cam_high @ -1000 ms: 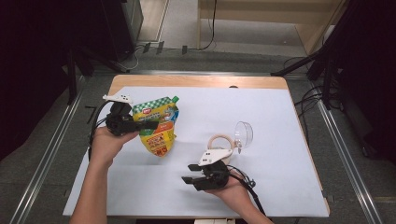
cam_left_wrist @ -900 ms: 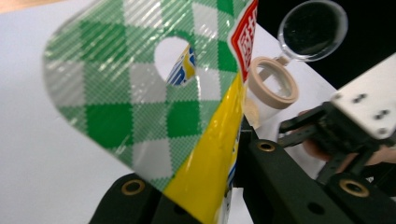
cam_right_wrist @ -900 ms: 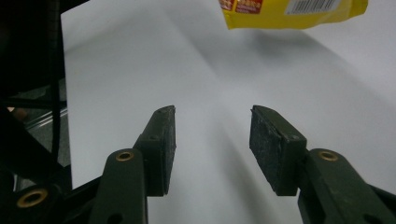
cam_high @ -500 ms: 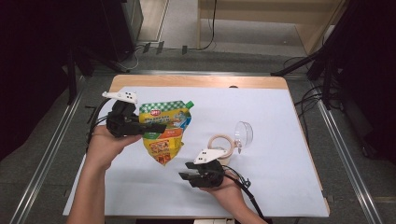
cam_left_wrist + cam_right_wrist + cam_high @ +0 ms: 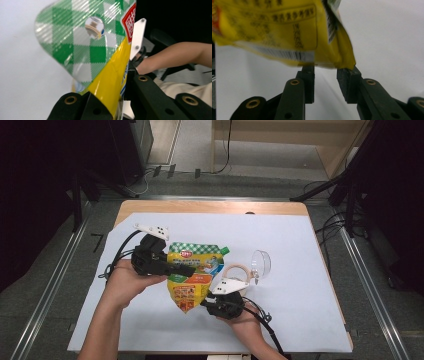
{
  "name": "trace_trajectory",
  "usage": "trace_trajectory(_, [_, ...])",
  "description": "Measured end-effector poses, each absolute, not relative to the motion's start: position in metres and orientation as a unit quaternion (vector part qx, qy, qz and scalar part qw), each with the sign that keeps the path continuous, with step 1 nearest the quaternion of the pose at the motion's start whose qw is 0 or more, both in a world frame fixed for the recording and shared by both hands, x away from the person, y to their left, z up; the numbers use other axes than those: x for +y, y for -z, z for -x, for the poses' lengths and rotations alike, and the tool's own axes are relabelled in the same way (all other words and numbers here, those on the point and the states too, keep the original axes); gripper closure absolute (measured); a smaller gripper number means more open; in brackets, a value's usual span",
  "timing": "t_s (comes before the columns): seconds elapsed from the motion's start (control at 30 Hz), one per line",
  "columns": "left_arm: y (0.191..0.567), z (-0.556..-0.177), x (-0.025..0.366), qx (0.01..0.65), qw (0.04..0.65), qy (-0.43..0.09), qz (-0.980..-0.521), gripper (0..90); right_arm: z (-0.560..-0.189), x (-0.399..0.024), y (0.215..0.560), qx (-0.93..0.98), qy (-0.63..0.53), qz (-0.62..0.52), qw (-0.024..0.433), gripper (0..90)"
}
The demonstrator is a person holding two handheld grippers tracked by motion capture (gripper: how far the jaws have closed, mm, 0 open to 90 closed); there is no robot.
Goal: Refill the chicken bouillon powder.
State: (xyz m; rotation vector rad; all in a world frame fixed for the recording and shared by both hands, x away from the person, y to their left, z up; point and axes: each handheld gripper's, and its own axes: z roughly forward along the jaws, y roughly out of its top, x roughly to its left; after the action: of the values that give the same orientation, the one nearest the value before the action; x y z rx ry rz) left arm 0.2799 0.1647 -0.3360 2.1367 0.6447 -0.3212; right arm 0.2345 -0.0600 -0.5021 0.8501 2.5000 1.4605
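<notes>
Pouch [image 5: 194,274], yellow with green check top: frame centre, lifted off white sheet [image 5: 300,270]. Left gripper [image 5: 172,268] clamped on pouch's left edge. Right gripper [image 5: 212,301] at pouch's lower corner, jaws apart and just been closing, pads not yet pressing. Clear jar [image 5: 260,264] lies right of pouch.

The left gripper [image 5: 110,105] clamps the yellow edge of a green-checked pouch [image 5: 87,50], above the white sheet [image 5: 22,75].

pouch [image 5: 287,30] | small print, barcode, red logo patch: present | legible text: none
</notes>
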Motion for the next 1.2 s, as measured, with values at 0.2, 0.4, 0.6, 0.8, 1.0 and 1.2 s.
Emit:
trace_trajectory(0.2, [0.335,-0.278,0.163,0.267,0.42,0.132,-0.857,90.0,-0.234,-0.061,0.505,0.827,-0.482,-0.28,0.076,66.7])
trace_trajectory(0.4, [0.33,-0.275,0.166,0.264,0.431,0.14,-0.852,90.0,-0.238,-0.064,0.504,0.824,-0.485,-0.279,0.087,65.7])
trace_trajectory(0.6, [0.339,-0.282,0.164,0.297,0.426,0.141,-0.843,88.4,-0.225,-0.057,0.501,0.837,-0.487,-0.225,0.107,66.5])
trace_trajectory(0.8, [0.34,-0.282,0.158,0.304,0.436,0.134,-0.837,88.7,-0.213,-0.048,0.496,0.843,-0.491,-0.196,0.096,67.1])
trace_trajectory(1.0, [0.34,-0.278,0.146,0.303,0.422,0.113,-0.847,86.6,-0.206,-0.045,0.492,0.844,-0.494,-0.192,0.086,67.8])
trace_trajectory(1.2, [0.345,-0.279,0.138,0.32,0.414,0.113,-0.845,84.4,-0.203,-0.042,0.49,0.845,-0.496,-0.186,0.076,69.1])
